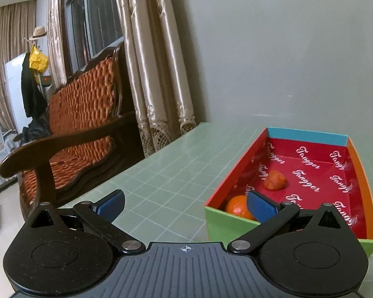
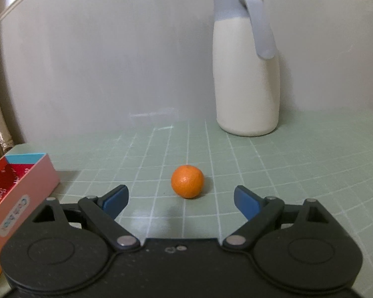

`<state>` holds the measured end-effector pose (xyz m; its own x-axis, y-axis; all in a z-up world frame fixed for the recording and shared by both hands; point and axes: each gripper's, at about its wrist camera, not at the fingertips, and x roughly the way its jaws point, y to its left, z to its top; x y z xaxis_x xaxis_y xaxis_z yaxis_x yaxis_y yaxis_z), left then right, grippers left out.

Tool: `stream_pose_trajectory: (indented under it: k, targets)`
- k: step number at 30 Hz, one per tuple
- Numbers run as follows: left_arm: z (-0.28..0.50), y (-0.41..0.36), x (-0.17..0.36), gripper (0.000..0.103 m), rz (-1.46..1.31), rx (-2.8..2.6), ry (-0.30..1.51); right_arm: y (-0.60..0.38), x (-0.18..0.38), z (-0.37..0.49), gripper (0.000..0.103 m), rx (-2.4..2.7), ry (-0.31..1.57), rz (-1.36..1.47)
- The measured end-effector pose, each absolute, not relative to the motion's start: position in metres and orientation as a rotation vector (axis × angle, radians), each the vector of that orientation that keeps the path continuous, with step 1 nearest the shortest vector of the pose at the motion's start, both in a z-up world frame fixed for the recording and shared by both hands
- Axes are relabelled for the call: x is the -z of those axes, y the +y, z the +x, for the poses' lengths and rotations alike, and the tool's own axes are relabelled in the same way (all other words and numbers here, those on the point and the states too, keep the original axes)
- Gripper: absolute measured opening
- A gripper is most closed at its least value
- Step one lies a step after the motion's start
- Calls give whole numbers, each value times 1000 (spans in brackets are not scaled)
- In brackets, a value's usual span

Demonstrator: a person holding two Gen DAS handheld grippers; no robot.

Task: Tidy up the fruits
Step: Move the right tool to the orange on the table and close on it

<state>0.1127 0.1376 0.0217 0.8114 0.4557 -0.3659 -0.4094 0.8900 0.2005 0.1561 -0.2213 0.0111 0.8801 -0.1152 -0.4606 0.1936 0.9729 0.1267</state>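
- Hovering low over the green grid-lined mat (image 2: pixel 273 173), the right gripper (image 2: pixel 181 200) has its blue-padded fingers (image 2: pixel 116 198) spread wide, nothing between them.
- One orange (image 2: pixel 187 181) sits alone on the mat just ahead of that gripper, roughly centred on the gap, touching neither pad.
- White thermos jug (image 2: pixel 246 74) with a grey lid and handle stands upright near the wall, well behind the orange and to its right.
- Left gripper (image 1: pixel 186 204) also spread open and empty; its right-hand pad (image 1: pixel 259 204) shows over the near corner of the box.
- Open cardboard box (image 1: pixel 364 173), red printed lining, walls of green, orange and blue, rests on the mat to the left of the lone orange; its pink outer side shows in the right wrist view.
- Inside the box: a second orange (image 1: pixel 236 207) tucked in the near left corner, and a smaller reddish-orange fruit (image 1: pixel 275 180) further in, apart from it; kind unclear.
- Wooden sofa (image 1: pixel 82 114) with an orange cushion stands beyond the table's left edge, beige curtains (image 1: pixel 156 74) behind it.
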Motion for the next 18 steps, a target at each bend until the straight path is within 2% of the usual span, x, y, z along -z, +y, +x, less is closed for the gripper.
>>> stream_pose_trajectory:
  k: [5,10,18]
  targets:
    - [112,139,-19,103,129,-470,422,-221,-7,181,91,162,515,149]
    - [110,136,-19,103,137,-468,418,-223,-5,198,80,156,550,153]
    - [109,131,-20,103,155,-457,415,-225,2,207,76,161,580,164]
